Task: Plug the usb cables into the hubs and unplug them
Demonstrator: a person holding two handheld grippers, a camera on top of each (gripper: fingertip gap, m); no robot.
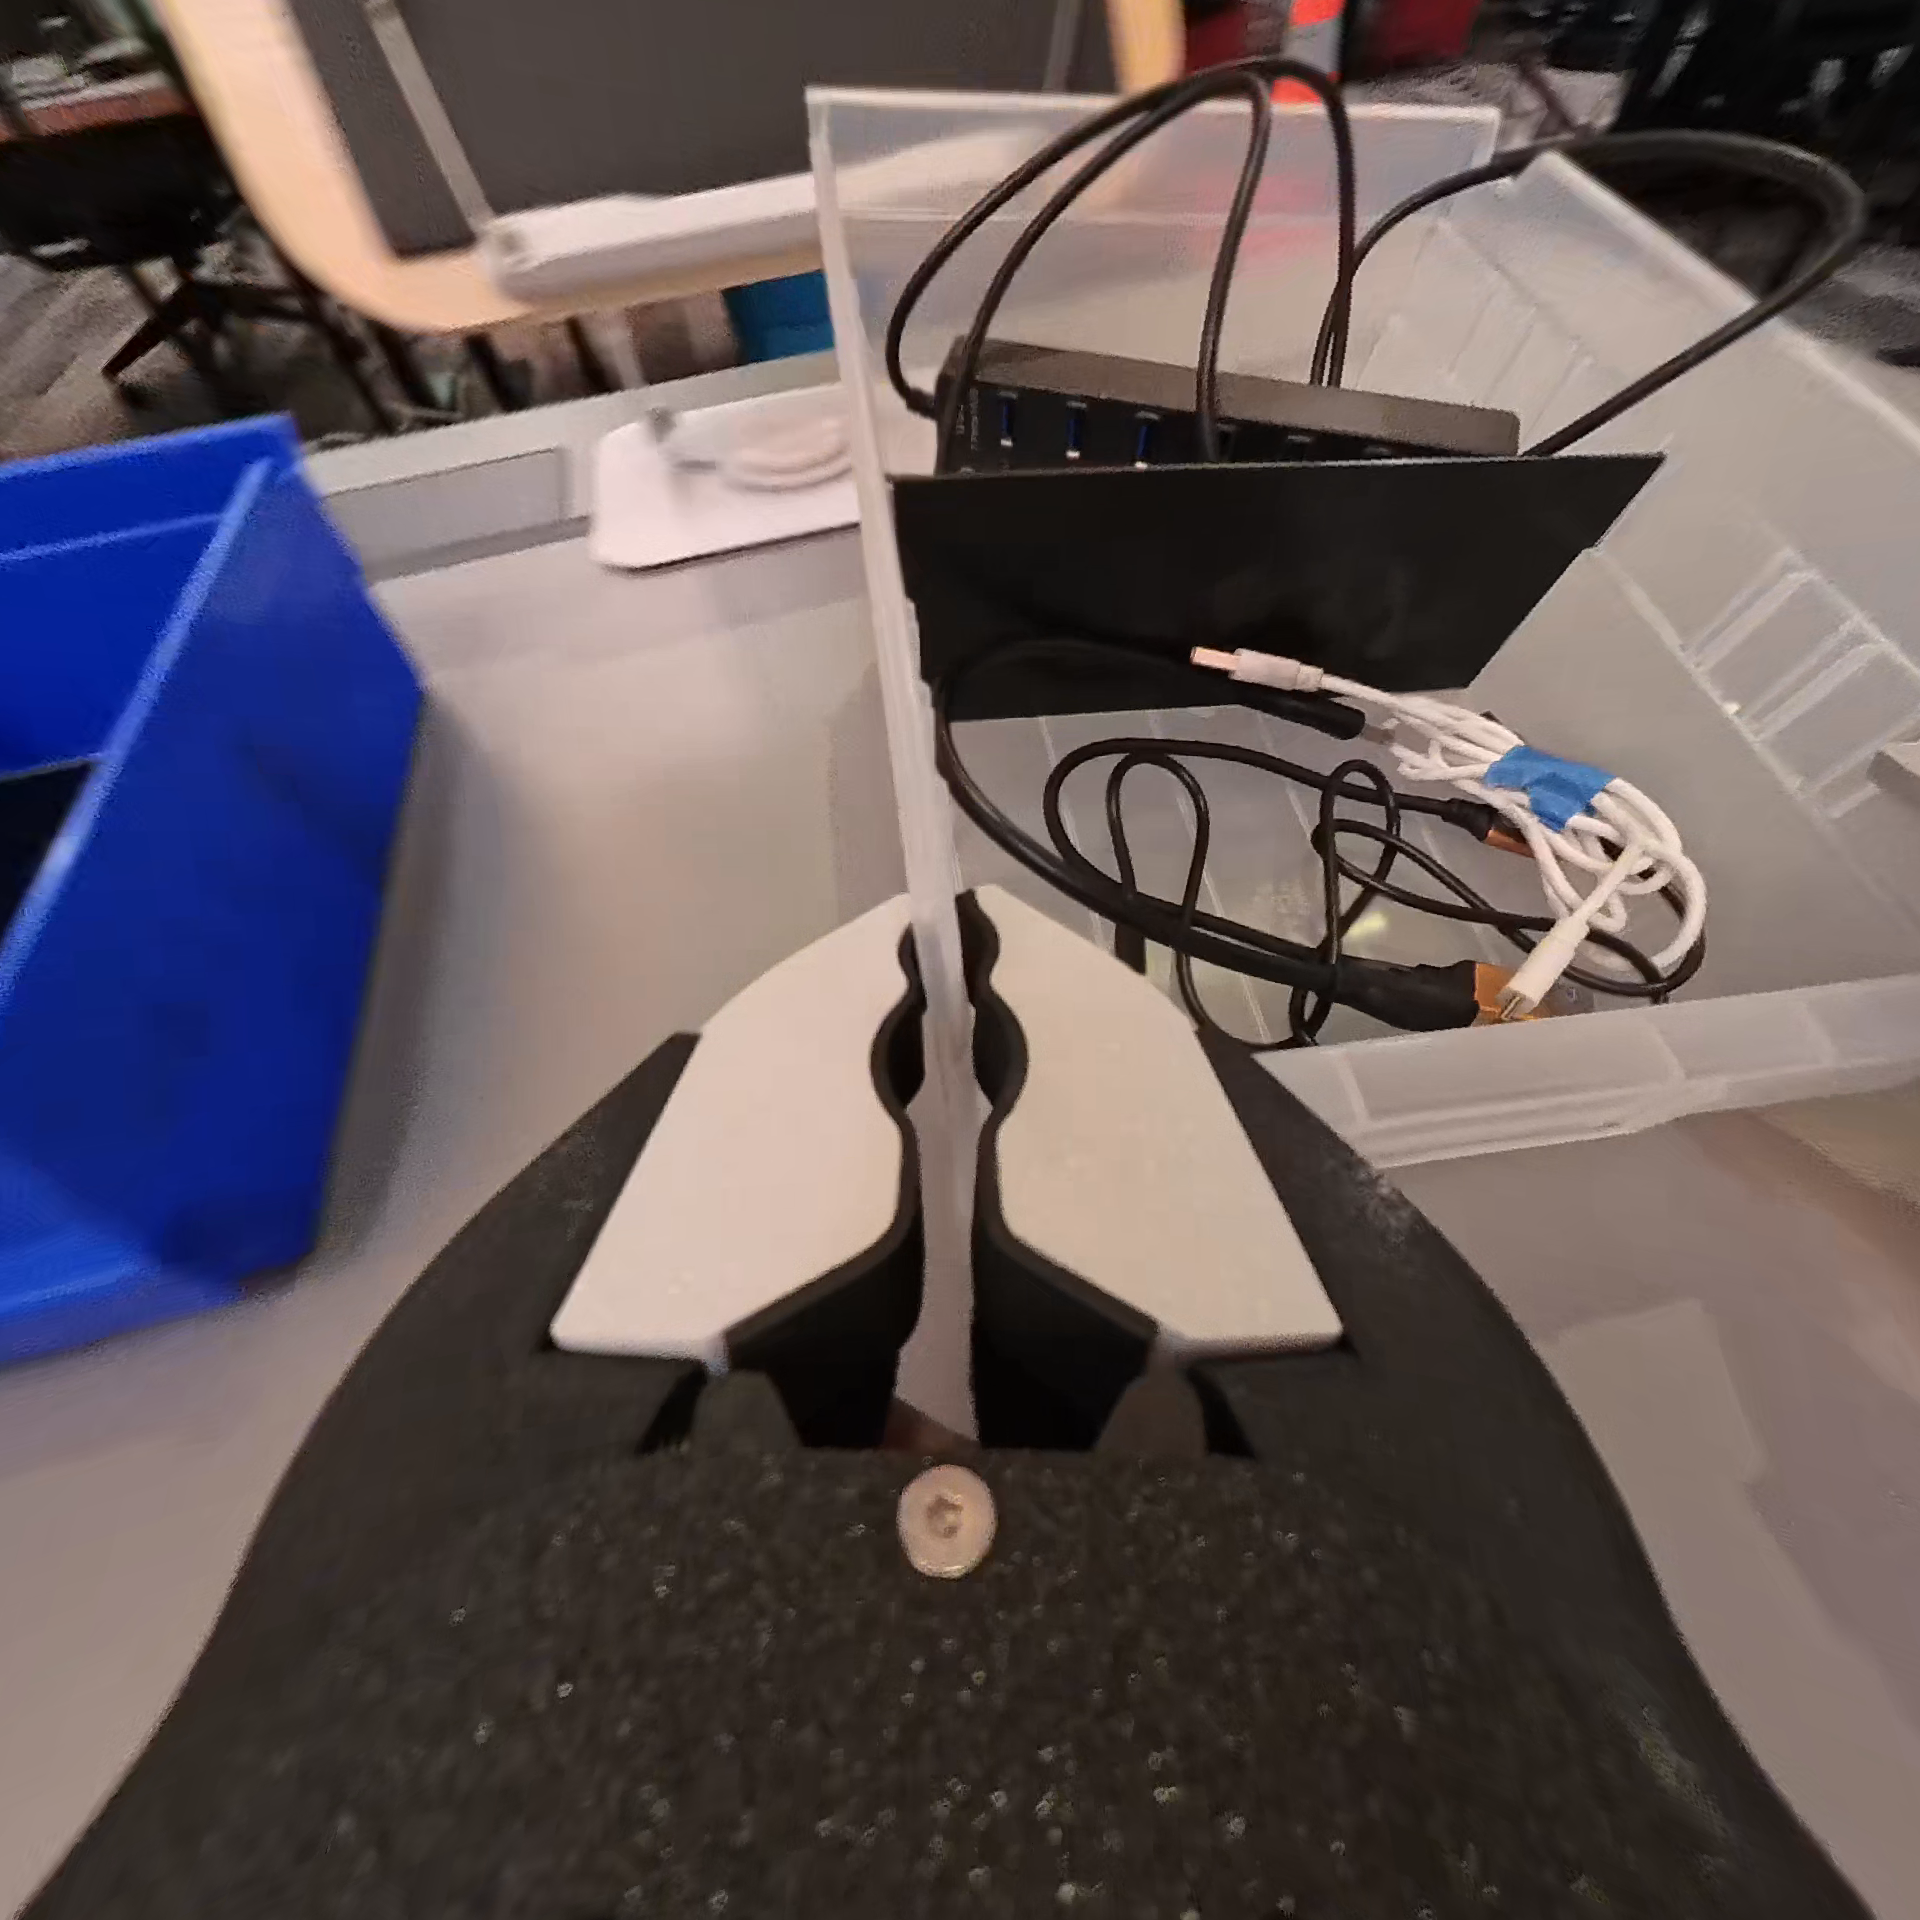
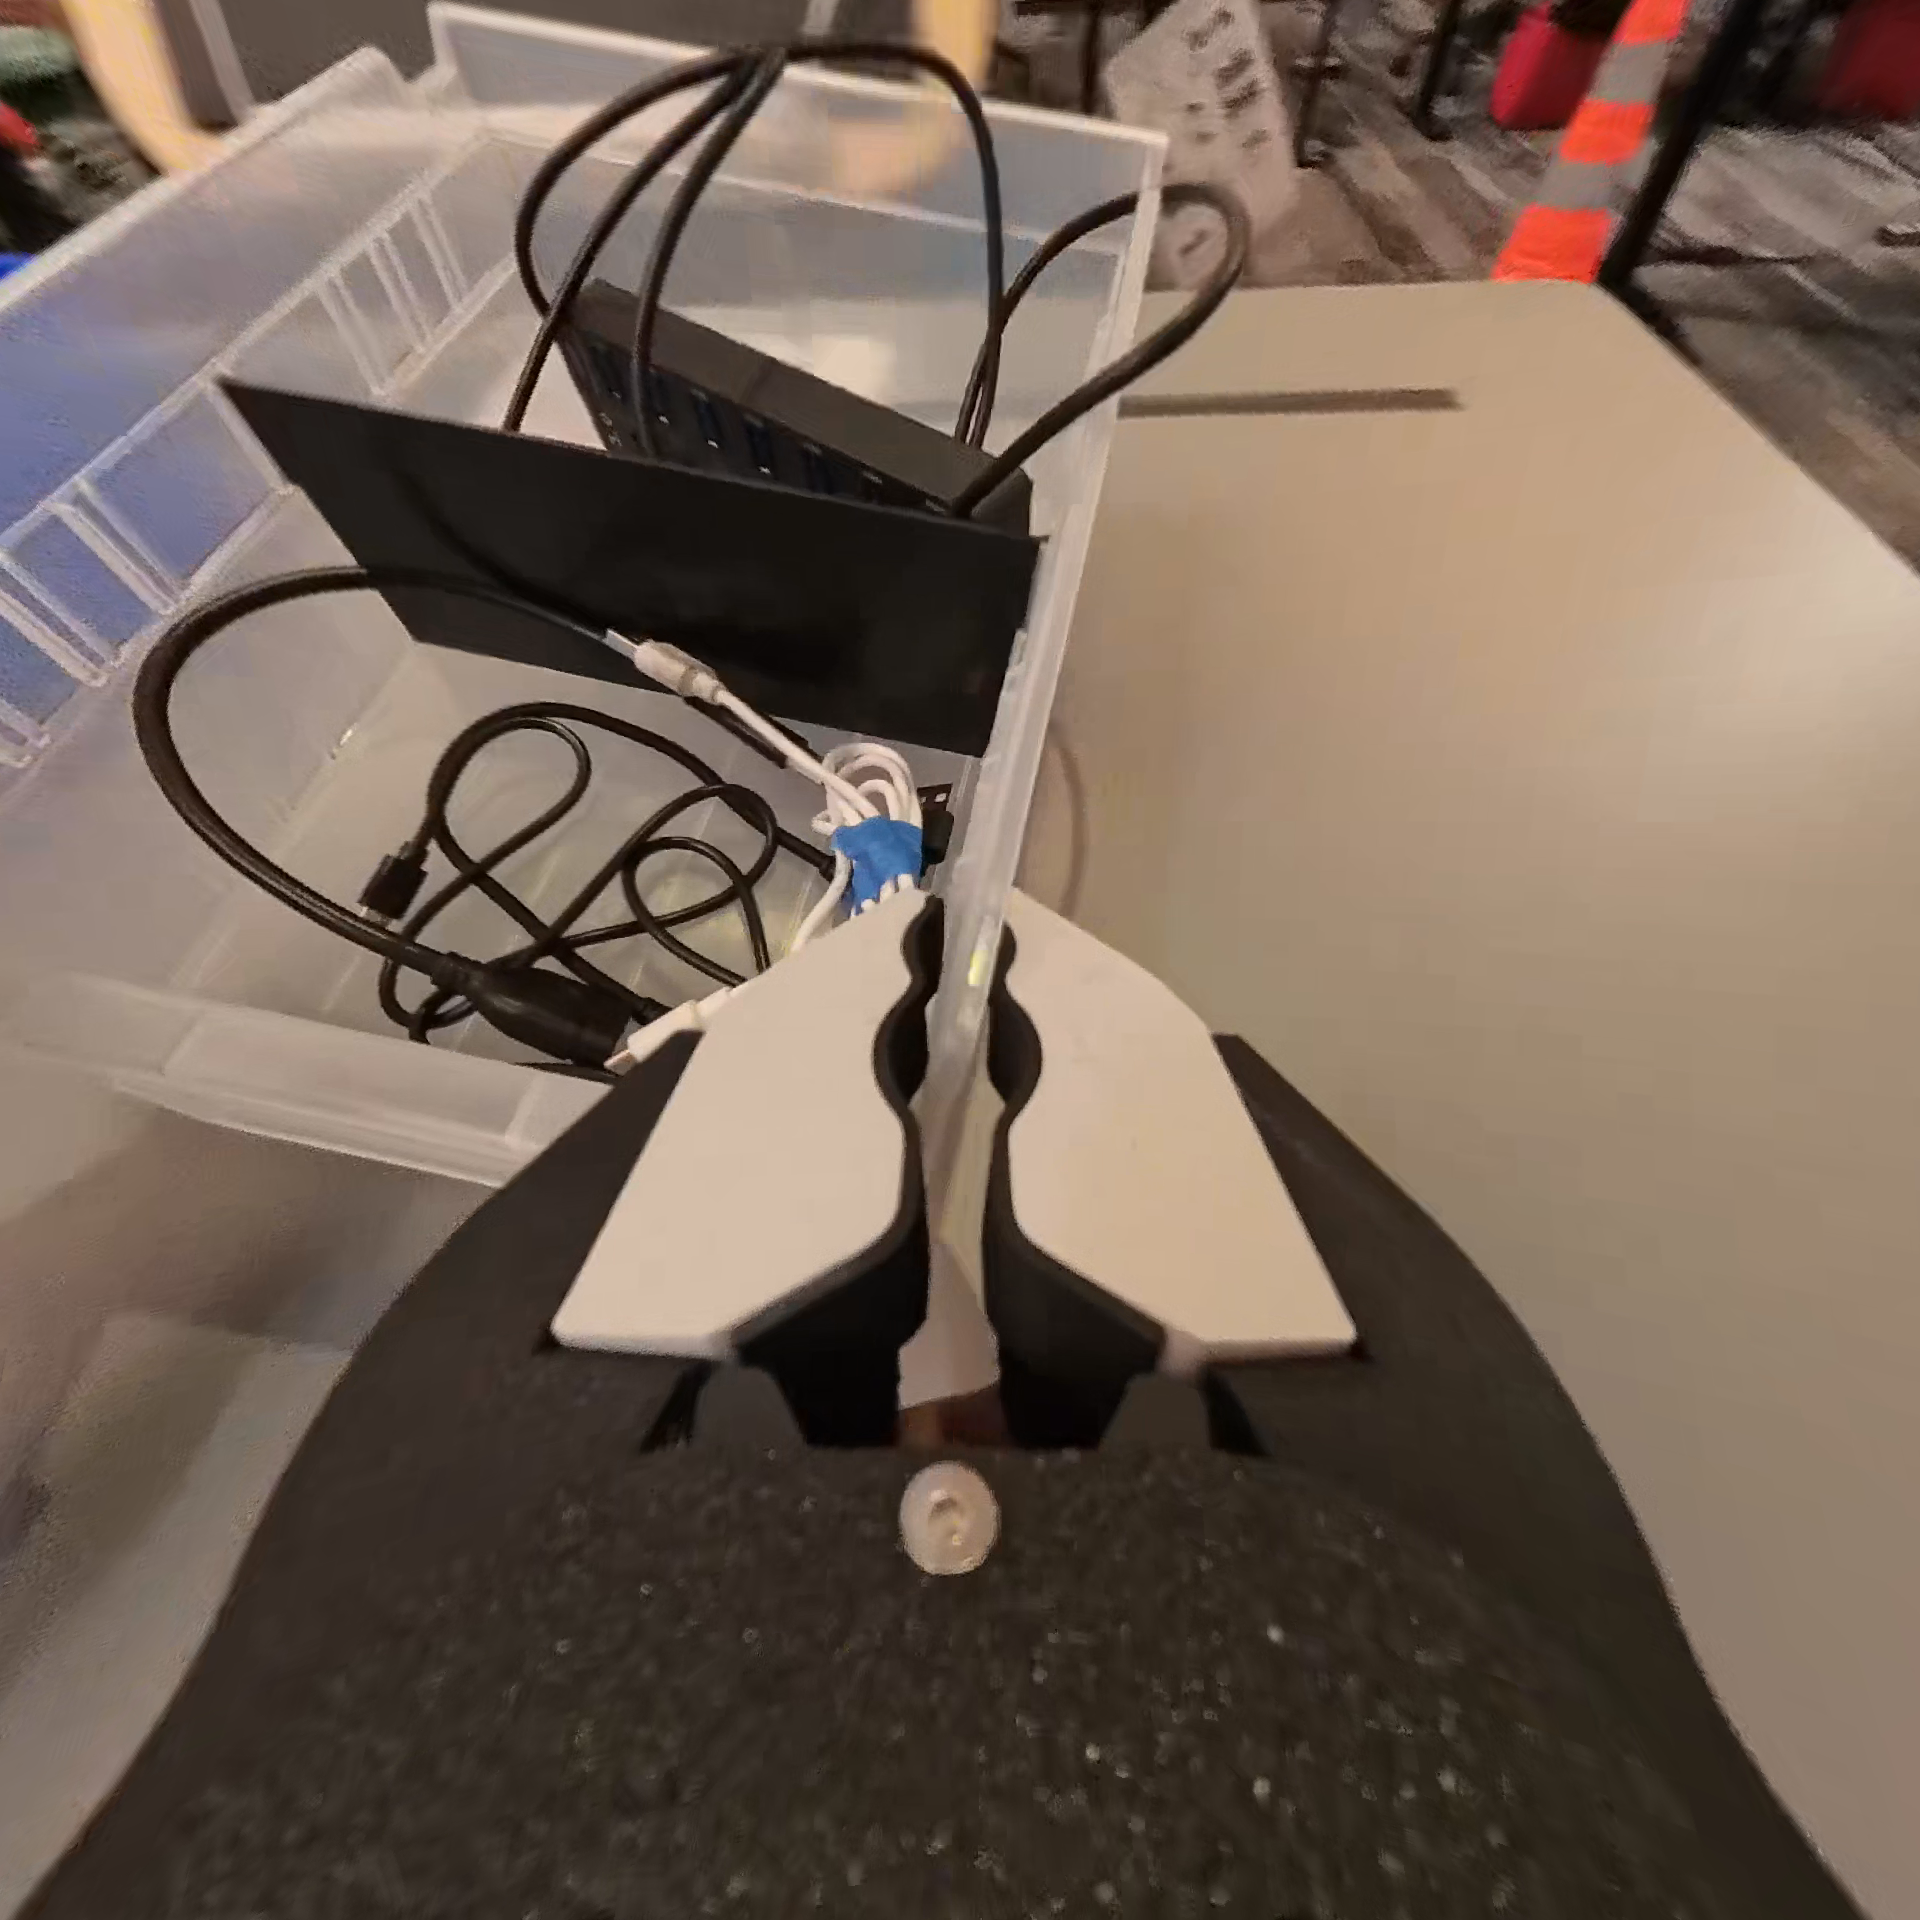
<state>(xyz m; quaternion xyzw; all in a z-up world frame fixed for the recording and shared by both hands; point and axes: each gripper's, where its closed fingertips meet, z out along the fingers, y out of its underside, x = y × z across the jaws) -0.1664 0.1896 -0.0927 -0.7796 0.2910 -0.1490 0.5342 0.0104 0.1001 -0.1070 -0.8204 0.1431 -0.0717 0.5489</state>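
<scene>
A clear plastic bin [image 1: 1558, 1070] holds a black USB hub [image 1: 1226, 416] with blue ports, a black divider panel [image 1: 1247, 571], black cables [image 1: 1164, 831] and a white cable bundle [image 1: 1558, 821] with blue tape. My left gripper [image 1: 943, 920] is shut on the bin's left wall [image 1: 883, 623]. In the right wrist view my right gripper [image 2: 966, 925] is shut on the bin's right wall [image 2: 1039, 675]. The hub [image 2: 769, 416], the panel [image 2: 644, 561], the black cables [image 2: 499, 894] and the white bundle [image 2: 873, 810] show there too. Some black cables run up from the hub.
A blue bin [image 1: 187, 831] stands left of the clear bin on the grey table [image 1: 623, 779]. A white flat item [image 1: 707, 499] lies behind. In the right wrist view bare table [image 2: 1507, 831] lies to the right, with an orange cone [image 2: 1590, 135] on the floor beyond.
</scene>
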